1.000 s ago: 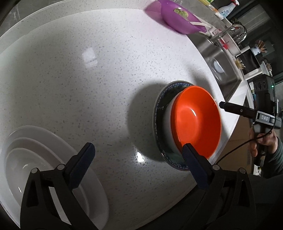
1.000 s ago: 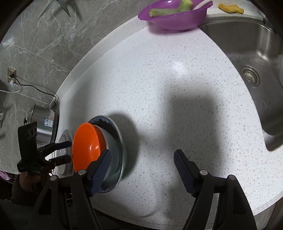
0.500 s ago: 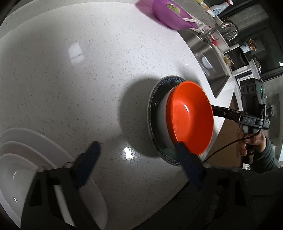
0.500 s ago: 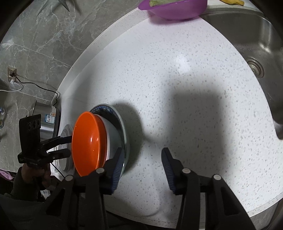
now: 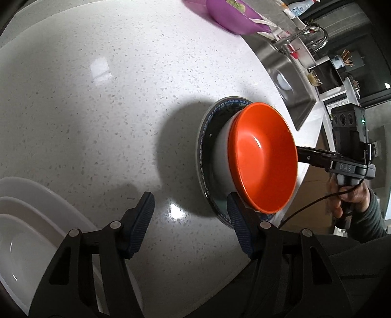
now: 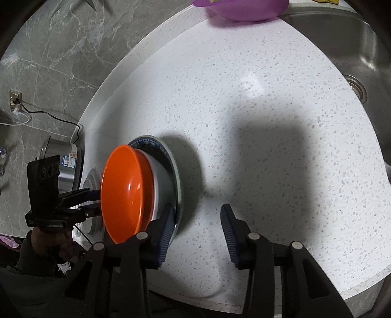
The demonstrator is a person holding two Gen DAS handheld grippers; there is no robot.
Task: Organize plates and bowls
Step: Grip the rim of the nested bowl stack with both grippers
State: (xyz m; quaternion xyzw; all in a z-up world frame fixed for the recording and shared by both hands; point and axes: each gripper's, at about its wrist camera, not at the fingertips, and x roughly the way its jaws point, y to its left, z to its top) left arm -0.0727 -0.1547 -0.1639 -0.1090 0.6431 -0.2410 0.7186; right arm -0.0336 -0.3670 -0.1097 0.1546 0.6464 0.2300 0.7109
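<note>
One stack is built at the worktop (image 6: 256,102) edge: an orange bowl (image 5: 264,156) nested in a white bowl (image 5: 221,159), both on a blue-rimmed plate (image 5: 204,144). A second pile, white dishes (image 5: 22,234), lies well apart from that plate, on the far side of the left hand-held gripper (image 5: 189,225). A purple bowl (image 5: 232,14) sits far from the plate, near the sink (image 6: 361,49). By my reading the sorting is partly done: the two piles likely remain to be merged or placed, and the purple bowl may be outside the job.

The left hand-held gripper is spread, pinching nothing, one finger just beside the plate's rim. The right hand-held gripper (image 6: 198,227) is also spread and empty, its near finger close against the plate rim; contact cannot be told.

Against the earlier frames, both grippers have narrowed their spread and moved closer to the stack, the right one from wide open over bare worktop to beside the plate. The stack itself has not shifted.
</note>
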